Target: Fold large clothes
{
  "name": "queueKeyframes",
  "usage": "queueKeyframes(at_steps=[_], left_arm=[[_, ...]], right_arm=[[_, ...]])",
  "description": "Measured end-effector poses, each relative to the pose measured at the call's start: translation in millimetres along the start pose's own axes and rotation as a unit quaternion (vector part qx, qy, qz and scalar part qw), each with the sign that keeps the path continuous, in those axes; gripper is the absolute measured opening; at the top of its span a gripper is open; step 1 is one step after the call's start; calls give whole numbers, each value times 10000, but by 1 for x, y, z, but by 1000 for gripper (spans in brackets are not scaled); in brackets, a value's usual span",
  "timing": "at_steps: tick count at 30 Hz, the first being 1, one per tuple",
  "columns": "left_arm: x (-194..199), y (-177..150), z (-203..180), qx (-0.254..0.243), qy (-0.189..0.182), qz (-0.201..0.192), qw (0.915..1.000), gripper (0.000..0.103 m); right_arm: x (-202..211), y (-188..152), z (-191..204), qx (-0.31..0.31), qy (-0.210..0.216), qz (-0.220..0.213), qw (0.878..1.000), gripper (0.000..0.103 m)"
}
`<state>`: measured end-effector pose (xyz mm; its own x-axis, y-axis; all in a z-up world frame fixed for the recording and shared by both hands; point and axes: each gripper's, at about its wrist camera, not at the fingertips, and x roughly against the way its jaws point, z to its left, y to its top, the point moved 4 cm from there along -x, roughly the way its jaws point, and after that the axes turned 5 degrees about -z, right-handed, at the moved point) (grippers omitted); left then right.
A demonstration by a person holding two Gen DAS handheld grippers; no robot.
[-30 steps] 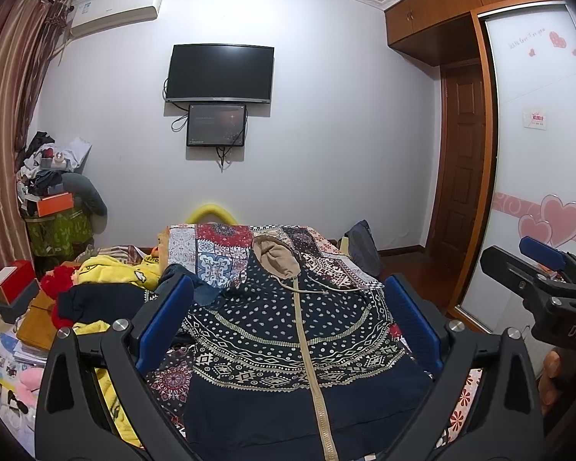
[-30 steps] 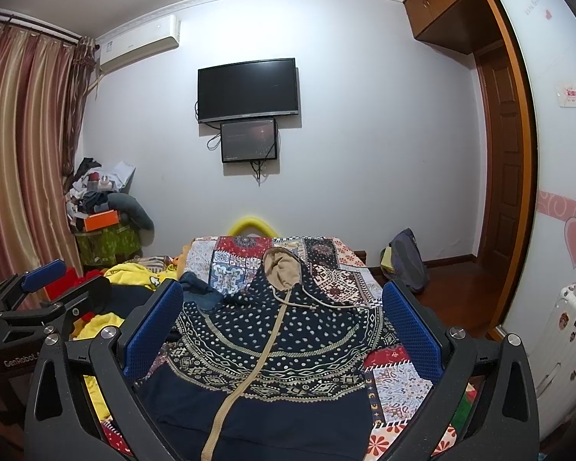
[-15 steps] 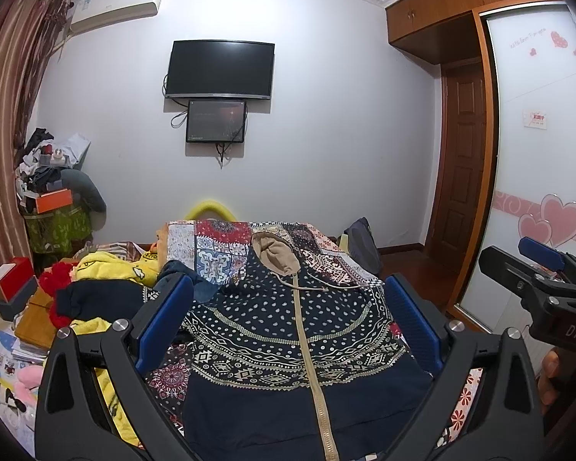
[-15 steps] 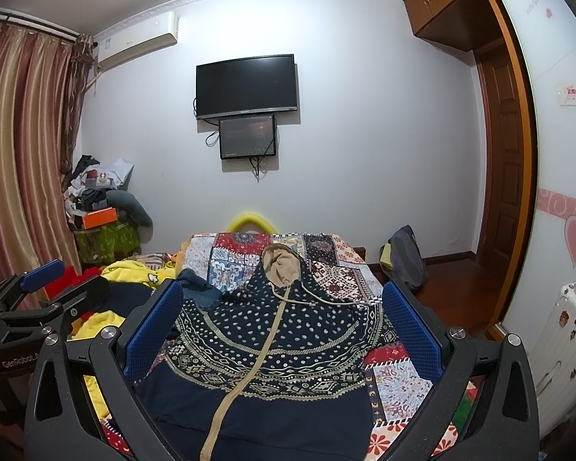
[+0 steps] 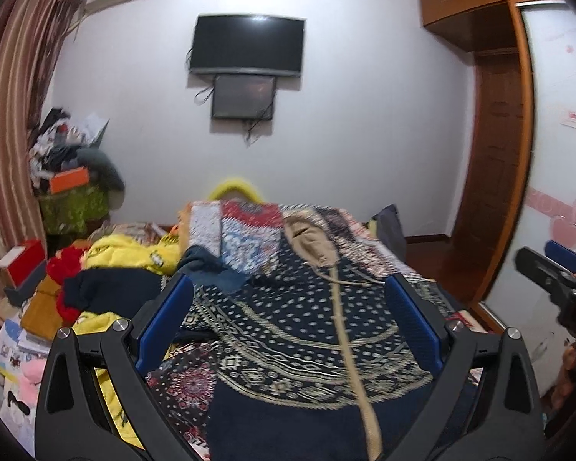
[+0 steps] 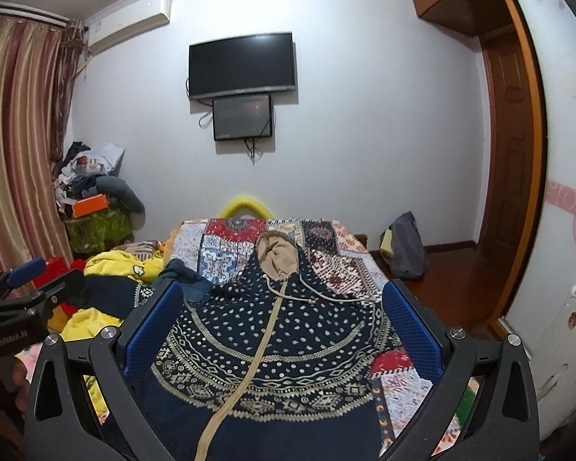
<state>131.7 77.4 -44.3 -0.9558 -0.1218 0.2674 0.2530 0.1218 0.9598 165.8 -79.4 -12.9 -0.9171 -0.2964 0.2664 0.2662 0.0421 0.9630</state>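
Observation:
A navy hooded garment (image 5: 295, 330) with white dots, beige bands and a tan zip lies spread flat on the patchwork bedspread (image 5: 245, 230), tan-lined hood at the far end. It also shows in the right wrist view (image 6: 276, 345). My left gripper (image 5: 288, 326) is open and empty, held above the garment's near part. My right gripper (image 6: 284, 330) is open and empty, also above it. The right gripper shows at the right edge of the left wrist view (image 5: 553, 272), the left gripper at the left edge of the right wrist view (image 6: 23, 288).
A heap of yellow, red and dark clothes (image 5: 107, 269) lies on the bed's left side. Boxes and clutter (image 5: 69, 176) stand by the curtain. A dark bag (image 6: 403, 249) sits on the floor right of the bed. A wardrobe and door (image 6: 514, 153) are at right.
Both grippers have tilted slightly, so the room sits lower and the view is a little blurred. The garment has not moved. Both stay open.

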Motion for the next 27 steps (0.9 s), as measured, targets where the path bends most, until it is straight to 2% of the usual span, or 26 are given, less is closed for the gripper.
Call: queueKeyframes(at_steps=[6, 9, 12, 16, 21, 23, 27], left_arm=[[-74, -7, 62, 278, 776, 506, 9953, 99], [-106, -13, 83, 358, 718, 844, 9932, 95], [-144, -20, 115, 514, 687, 1216, 9889, 94], [-180, -33, 160, 810, 910, 1556, 9803, 94], [-223, -70, 217, 1109, 988, 2239, 9632, 94], [-235, -86, 236, 1335, 895, 2483, 9553, 94], [-255, -127, 272, 2047, 689, 2928, 9315, 94]], right_arm=[[-63, -5, -9, 20, -125, 393, 9991, 103], [-95, -9, -13, 63, -135, 625, 9979, 103], [-128, -12, -14, 157, -161, 864, 9960, 103], [-168, -19, -7, 462, -155, 1205, 9915, 103], [-215, -45, 3, 645, 44, 1751, 9824, 103], [-231, -61, 6, 668, 135, 2037, 9767, 102], [-255, -90, 5, 636, 228, 2454, 9671, 101]])
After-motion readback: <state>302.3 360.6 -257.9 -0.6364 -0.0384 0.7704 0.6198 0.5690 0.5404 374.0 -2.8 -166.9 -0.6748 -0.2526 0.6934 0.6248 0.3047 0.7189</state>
